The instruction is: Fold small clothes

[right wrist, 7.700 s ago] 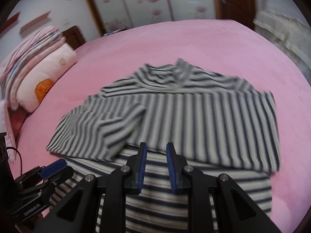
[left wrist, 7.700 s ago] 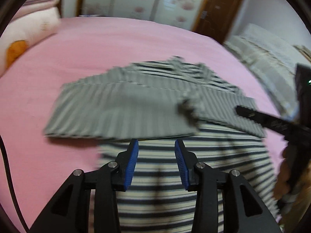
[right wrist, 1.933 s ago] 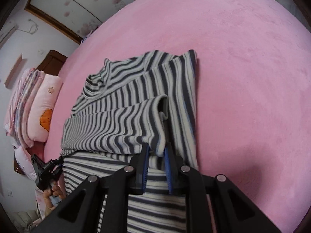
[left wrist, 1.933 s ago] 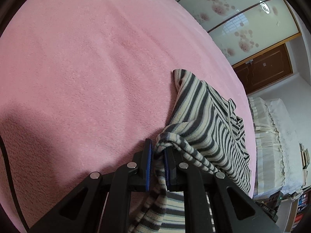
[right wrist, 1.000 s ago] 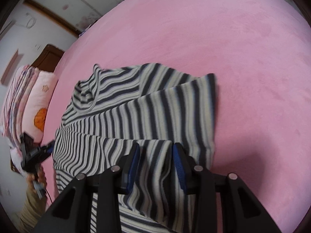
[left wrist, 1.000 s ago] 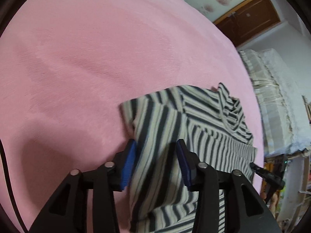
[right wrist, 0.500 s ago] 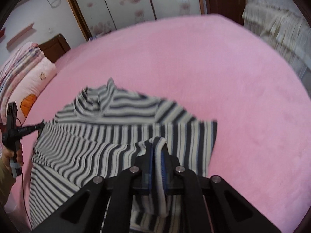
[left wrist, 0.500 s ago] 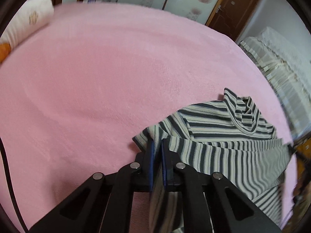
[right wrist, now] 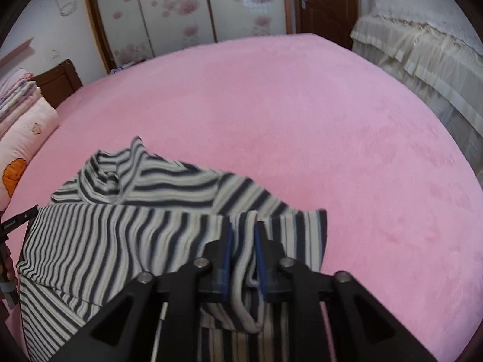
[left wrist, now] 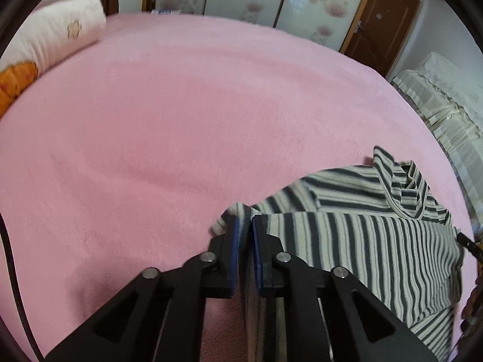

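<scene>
Left wrist view: the striped top (left wrist: 362,241) lies on the pink bed (left wrist: 181,120), to the right of and ahead of the left gripper (left wrist: 245,223). Its folded edge runs straight into the jaws, and a rolled corner of cloth pokes out just past the blue pads (left wrist: 234,241) on the left side. The jaws are nearly together with only a thin gap, and the striped fabric sits in that gap, so this gripper is clamped on the top's edge. The collar (left wrist: 401,181) stands up at the far right, well apart from the pads. A pillow (left wrist: 54,36) rests at the bed's far left corner, and a door (left wrist: 383,21) shows beyond the bed.

Right wrist view: the same top (right wrist: 120,235) spreads to the left of the right gripper (right wrist: 243,235), with its collar (right wrist: 114,175) farther off on the left. A fold of the cloth rises between the blue pads (right wrist: 226,250) and a loop of hem hangs down below them. The jaws are drawn in close, with the fold filling the space between them, so this gripper pinches the top too. At the far left edge the tip of the other gripper (right wrist: 18,220) touches the opposite side of the garment. A cream bedspread (right wrist: 422,54) lies beyond the bed on the right.
</scene>
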`<state>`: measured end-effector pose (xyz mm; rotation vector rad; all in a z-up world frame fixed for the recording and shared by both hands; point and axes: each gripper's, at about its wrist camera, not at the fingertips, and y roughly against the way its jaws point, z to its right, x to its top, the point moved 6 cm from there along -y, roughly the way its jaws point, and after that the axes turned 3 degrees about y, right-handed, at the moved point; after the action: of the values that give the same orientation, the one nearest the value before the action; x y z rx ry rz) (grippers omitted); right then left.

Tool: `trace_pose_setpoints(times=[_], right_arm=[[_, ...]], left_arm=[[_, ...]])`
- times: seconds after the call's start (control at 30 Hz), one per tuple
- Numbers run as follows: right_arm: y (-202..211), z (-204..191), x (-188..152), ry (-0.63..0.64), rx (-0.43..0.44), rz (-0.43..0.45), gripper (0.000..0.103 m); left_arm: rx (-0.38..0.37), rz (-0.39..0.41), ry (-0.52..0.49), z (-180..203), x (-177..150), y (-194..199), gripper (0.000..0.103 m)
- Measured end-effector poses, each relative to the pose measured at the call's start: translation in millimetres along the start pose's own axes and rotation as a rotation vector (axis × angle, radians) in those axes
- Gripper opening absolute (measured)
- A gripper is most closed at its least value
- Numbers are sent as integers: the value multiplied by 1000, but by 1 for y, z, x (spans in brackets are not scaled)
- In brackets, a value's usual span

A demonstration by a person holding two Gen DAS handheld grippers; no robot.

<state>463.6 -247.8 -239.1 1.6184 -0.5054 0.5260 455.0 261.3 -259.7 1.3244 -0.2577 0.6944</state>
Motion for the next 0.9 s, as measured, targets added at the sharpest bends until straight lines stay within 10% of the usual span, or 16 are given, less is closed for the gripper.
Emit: trace_pose_setpoints(times=[0.53, 0.9], right_arm=[[73, -1, -72, 8, 67, -10, 27], [66, -50, -65, 44, 92, 39, 27]], left_arm=[[14, -30, -55, 14, -87, 91, 29], [-12, 106, -71, 71, -101, 96, 30]])
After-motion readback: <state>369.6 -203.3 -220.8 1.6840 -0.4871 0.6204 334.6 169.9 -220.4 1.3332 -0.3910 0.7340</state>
